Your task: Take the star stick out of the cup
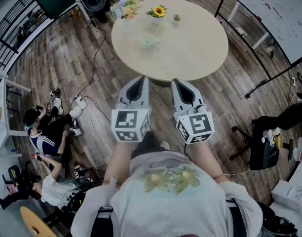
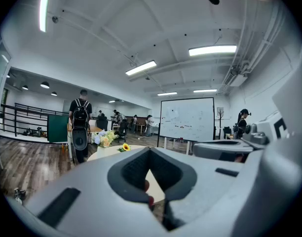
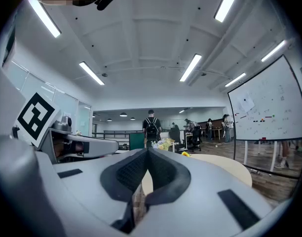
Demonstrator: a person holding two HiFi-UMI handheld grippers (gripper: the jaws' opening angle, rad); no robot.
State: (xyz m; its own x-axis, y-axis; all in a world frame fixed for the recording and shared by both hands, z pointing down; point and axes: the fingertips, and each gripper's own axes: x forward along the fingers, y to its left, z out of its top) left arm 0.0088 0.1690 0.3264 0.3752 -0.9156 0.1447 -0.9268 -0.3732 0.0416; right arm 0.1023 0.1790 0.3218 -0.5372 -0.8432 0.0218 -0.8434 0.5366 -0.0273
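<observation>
A pale cup (image 1: 149, 42) stands on the round beige table (image 1: 200, 48), toward its left side; from here I cannot make out a star stick in it. Both grippers are held side by side in front of the person's body, short of the table's near edge and pointing at it. My left gripper (image 1: 139, 79) has its jaws together with nothing between them, and my right gripper (image 1: 178, 82) is the same. In the left gripper view the left gripper's (image 2: 150, 151) tips meet over the distant table (image 2: 109, 151). The right gripper's (image 3: 148, 151) jaws also meet, empty.
A flower bouquet (image 1: 125, 7), a sunflower vase (image 1: 158, 13) and a small plant (image 1: 176, 19) stand at the table's far edge. People sit on the floor at left (image 1: 47, 127) among cables. A whiteboard (image 1: 274, 9) and a chair (image 1: 262, 142) stand at right. A person with a backpack (image 3: 151, 127) stands beyond the table.
</observation>
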